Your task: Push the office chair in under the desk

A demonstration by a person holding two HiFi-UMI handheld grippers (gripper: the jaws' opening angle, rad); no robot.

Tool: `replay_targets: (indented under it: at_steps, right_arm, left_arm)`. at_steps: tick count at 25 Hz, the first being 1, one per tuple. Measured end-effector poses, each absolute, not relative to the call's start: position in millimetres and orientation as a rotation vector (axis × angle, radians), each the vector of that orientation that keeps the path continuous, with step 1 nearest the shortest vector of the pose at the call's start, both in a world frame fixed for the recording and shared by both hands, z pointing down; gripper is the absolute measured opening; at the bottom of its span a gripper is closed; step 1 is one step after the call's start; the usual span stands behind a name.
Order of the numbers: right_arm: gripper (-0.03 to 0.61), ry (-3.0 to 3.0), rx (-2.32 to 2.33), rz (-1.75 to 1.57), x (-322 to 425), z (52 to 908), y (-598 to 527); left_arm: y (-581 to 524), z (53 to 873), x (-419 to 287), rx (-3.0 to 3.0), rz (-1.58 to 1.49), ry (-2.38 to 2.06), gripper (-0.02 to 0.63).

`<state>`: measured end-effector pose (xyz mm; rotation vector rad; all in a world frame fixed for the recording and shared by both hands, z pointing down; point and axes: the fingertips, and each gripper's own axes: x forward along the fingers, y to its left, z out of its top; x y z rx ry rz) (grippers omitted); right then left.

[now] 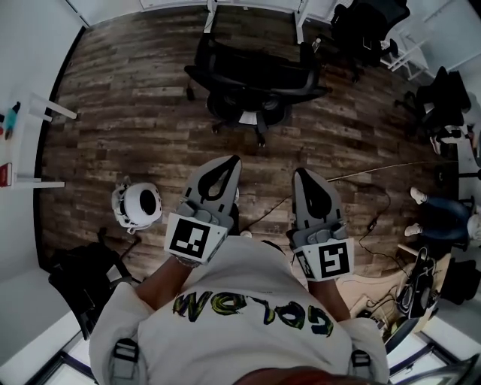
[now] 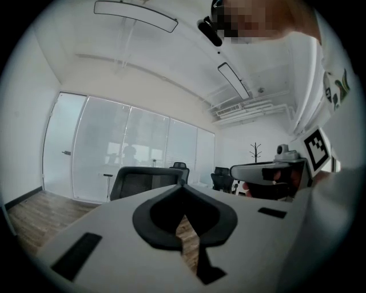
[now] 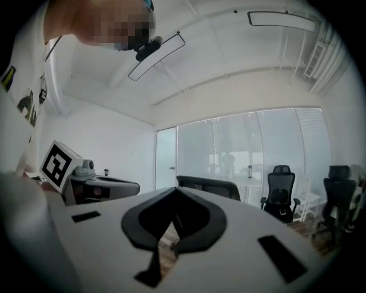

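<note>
A black office chair [image 1: 252, 79] stands on the wood floor with its back toward me, in front of a white desk whose legs [image 1: 211, 16] show at the top edge. My left gripper [image 1: 234, 160] and right gripper [image 1: 301, 172] are held side by side, level, a short way from the chair and not touching it. Both are shut with nothing between the jaws. In the left gripper view the chair back [image 2: 146, 180] rises just beyond the left gripper [image 2: 183, 185]. In the right gripper view the chair back [image 3: 209, 186] shows beyond the right gripper [image 3: 174, 189].
A round white device [image 1: 137, 204] sits on the floor at the left, and cables [image 1: 361, 203] run across the floor at the right. More black chairs [image 1: 372, 30] stand at the back right. A person's legs [image 1: 436, 210] are at the right edge. A white desk [image 1: 30, 143] lines the left.
</note>
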<state>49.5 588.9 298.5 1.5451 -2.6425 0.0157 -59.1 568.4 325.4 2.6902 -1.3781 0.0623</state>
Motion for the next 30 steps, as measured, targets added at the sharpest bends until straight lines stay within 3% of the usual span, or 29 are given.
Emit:
replay_targets:
  at_steps: [15,22,27,30]
  right_arm:
    - [0.063,-2.609,1.494,-0.022,5,305,458]
    - [0.138,-2.481,1.419,-0.125,29,331,427]
    - [0.184,-2.285,1.294,-0.244,69,367,409]
    - [0.213,-2.187,1.189,-0.301,93,395,391]
  left_arm:
    - [432,331,-104,2.770,0.193,-1.342,0.017]
    - [400,360,-111,2.850,0.411,-1.312,0.114]
    - [368,409,-129,2.899,0.772,-1.274,0.202]
    - [341,436,-143,2.915,1.022,-1.290,0.213]
